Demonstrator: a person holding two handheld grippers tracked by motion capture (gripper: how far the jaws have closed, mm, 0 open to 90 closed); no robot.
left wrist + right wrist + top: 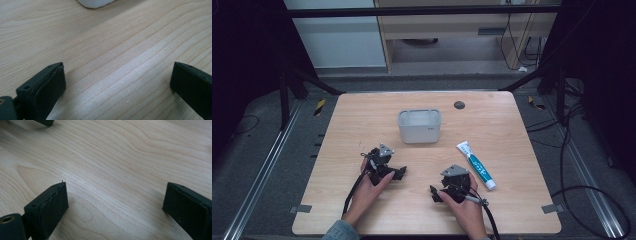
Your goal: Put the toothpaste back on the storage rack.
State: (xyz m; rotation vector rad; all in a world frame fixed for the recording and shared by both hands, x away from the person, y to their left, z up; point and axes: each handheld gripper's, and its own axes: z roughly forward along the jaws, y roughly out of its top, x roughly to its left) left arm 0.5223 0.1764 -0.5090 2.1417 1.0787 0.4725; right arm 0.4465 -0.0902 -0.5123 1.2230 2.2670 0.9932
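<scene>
My left gripper (401, 172) rests low on the wooden table (362, 115), held by a hand at the left front. In its own view the left gripper (117, 77) stands open, with bare wood between the jaws. My right gripper (434, 194) lies at the right front, its jaws towards the left. The right gripper (115, 195) is open too, with nothing between its pads. A white tube with teal print (476, 165) lies to the right of that hand. A white rectangular tub (419, 126) stands in the table's middle, beyond both grippers; its corner (96, 3) shows in the left gripper view.
A small dark round disc (459, 105) sits near the table's far edge. Black cables (584, 190) lie on the floor to the right. A jaw of the other gripper (45, 122) shows at the top left of the right gripper view.
</scene>
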